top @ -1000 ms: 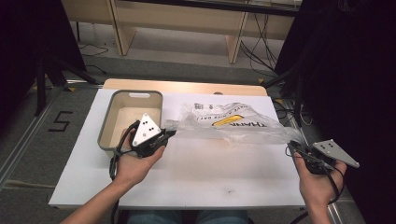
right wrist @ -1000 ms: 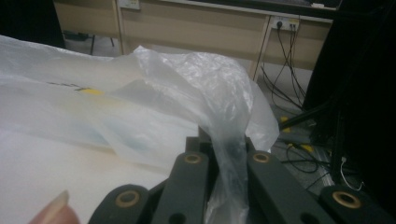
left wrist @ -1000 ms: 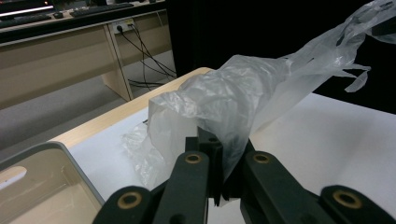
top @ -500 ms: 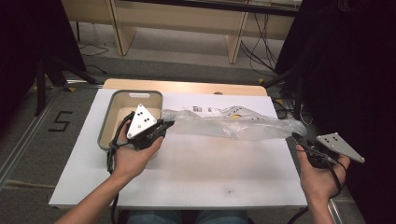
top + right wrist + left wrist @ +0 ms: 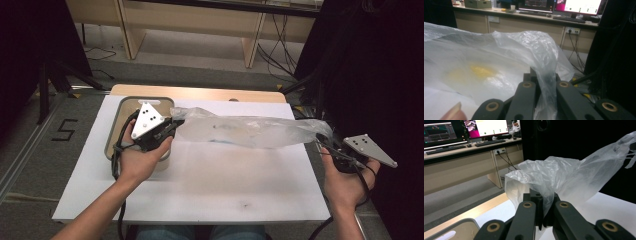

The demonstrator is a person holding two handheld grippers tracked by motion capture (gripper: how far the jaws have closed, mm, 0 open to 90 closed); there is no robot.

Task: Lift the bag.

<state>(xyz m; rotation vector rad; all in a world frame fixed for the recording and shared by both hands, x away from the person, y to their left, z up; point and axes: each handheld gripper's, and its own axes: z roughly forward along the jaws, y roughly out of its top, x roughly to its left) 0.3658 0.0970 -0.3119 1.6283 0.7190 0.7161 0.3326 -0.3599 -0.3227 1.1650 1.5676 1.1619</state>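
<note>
A clear plastic bag (image 5: 245, 131) with faint yellow print hangs stretched above the white table (image 5: 200, 185) between both hands. My left gripper (image 5: 176, 123) is shut on the bag's left end, over the tray's right rim. At the table's right edge my right gripper (image 5: 322, 142) is shut on the other end. In the left gripper view the film (image 5: 554, 177) bunches up out of my closed jaws. The right gripper view has the bag (image 5: 486, 65) running off to the left from a pinched fold between my jaws, with a yellow patch showing through.
A grey-rimmed tray (image 5: 114, 131) sits on the table's far left part under my left hand. Wooden desk legs and cables stand on the floor beyond the table. A dark curtain borders the right side.
Both hands have risen with the bag. It lay crumpled on the table a second ago and now hangs lifted and pulled out long between the two grippers.
</note>
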